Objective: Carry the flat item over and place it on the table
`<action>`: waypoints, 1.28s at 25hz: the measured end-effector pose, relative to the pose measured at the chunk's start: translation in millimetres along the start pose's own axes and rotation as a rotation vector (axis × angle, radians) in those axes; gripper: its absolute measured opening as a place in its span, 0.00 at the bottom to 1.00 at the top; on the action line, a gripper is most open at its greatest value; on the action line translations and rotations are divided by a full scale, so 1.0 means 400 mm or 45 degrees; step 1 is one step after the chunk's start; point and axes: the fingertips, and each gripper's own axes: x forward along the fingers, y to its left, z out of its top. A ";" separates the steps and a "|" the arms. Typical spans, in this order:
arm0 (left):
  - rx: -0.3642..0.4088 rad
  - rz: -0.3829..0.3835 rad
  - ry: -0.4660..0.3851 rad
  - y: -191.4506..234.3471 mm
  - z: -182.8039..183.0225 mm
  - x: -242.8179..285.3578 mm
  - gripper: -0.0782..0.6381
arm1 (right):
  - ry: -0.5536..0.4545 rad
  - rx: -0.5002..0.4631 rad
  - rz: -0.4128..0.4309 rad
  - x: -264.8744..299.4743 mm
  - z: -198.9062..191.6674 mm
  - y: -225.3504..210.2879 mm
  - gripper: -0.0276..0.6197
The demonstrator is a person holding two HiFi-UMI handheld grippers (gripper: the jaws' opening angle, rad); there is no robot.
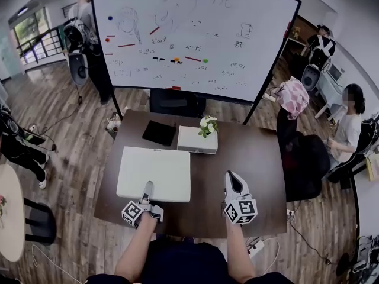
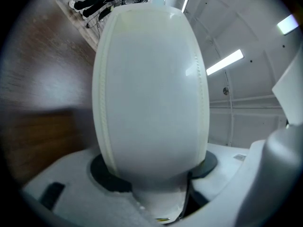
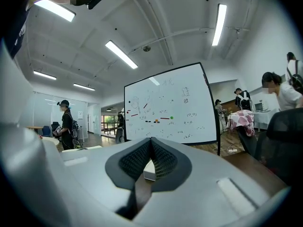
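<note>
The flat item (image 1: 155, 173) is a large white rectangular pad lying level over the left half of the dark brown table (image 1: 243, 152). I cannot tell whether it rests fully on the tabletop. My left gripper (image 1: 146, 189) is shut on the middle of its near edge. In the left gripper view the flat item (image 2: 151, 89) fills the frame and runs down between the jaws of the left gripper (image 2: 161, 186). My right gripper (image 1: 232, 179) hovers over the table's right front part. In the right gripper view the right gripper (image 3: 150, 149) is shut, its pads meeting on nothing.
A black flat object (image 1: 159, 132) and a white box (image 1: 192, 142) with small flowers (image 1: 207, 125) sit at the table's far side. A whiteboard (image 1: 195, 34) stands behind. A dark chair (image 1: 305, 164) is at the right, a round white table (image 1: 9, 212) at the left. People stand around.
</note>
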 end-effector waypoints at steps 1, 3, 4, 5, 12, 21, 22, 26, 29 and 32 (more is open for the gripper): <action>-0.001 0.003 0.010 0.015 0.005 0.007 0.50 | 0.000 -0.002 -0.002 0.006 0.001 0.004 0.06; -0.005 0.021 0.025 0.047 0.017 0.023 0.50 | -0.002 0.002 -0.008 0.020 0.003 0.008 0.06; -0.009 0.031 0.030 0.063 0.022 0.032 0.50 | -0.004 0.011 -0.011 0.028 0.002 0.008 0.06; -0.015 0.045 0.034 0.081 0.027 0.039 0.50 | -0.006 0.023 -0.015 0.034 0.001 0.006 0.06; -0.059 0.144 0.074 0.189 0.040 0.078 0.50 | 0.006 0.019 -0.057 0.067 0.005 -0.010 0.06; -0.073 0.196 0.144 0.263 0.038 0.110 0.51 | 0.017 0.005 -0.066 0.086 0.006 0.013 0.06; -0.080 0.198 0.139 0.268 0.039 0.113 0.51 | 0.018 0.004 -0.071 0.086 0.007 0.012 0.06; -0.088 0.226 0.143 0.290 0.043 0.121 0.51 | 0.025 0.008 -0.094 0.084 0.005 0.011 0.06; -0.098 0.252 0.149 0.306 0.048 0.122 0.51 | 0.032 0.009 -0.109 0.083 0.001 0.014 0.06; -0.103 0.258 0.153 0.320 0.054 0.123 0.51 | 0.032 0.006 -0.120 0.081 0.000 0.017 0.06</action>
